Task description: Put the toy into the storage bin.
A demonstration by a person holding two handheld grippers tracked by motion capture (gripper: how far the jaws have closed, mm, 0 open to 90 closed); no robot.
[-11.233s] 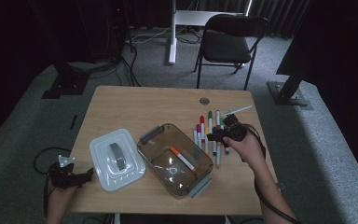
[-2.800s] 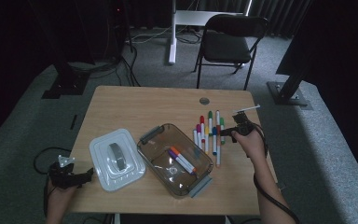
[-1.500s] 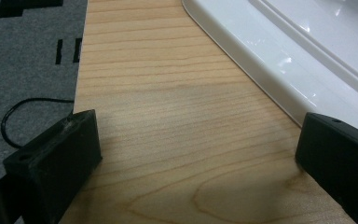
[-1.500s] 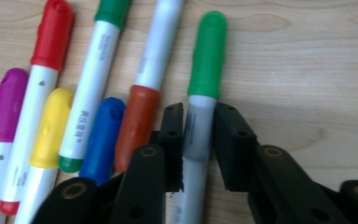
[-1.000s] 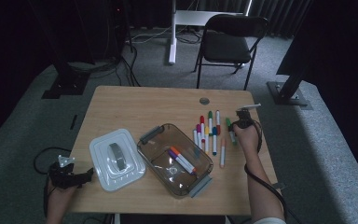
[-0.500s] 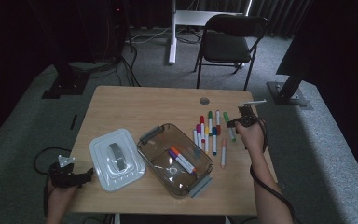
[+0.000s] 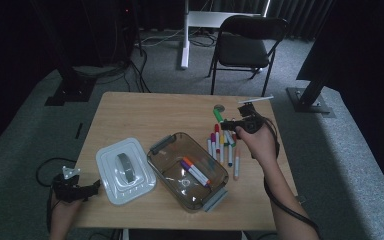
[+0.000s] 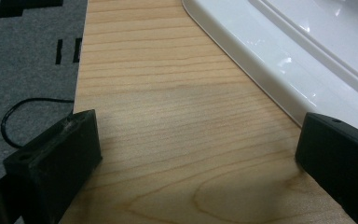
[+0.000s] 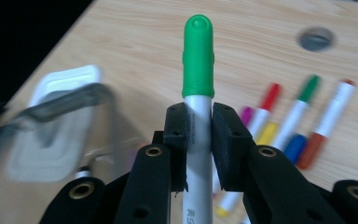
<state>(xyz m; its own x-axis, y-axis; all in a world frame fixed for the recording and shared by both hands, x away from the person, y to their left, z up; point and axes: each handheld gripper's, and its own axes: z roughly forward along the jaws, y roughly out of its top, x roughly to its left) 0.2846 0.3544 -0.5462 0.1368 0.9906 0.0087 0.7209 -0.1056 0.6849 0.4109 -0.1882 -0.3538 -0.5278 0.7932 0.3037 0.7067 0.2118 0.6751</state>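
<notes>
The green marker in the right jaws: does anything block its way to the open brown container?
Nothing visible does. The right gripper holds the green marker lifted over the table; the container is uncovered, its white lid beside it.

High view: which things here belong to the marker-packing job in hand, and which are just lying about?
In the job:
- right gripper, shut on the green-capped marker
- loose markers on the table
- clear container holding two markers
- white lid beside it

Lying about:
- left gripper, open and idle
- black folding chair
- table's round grommet
</notes>
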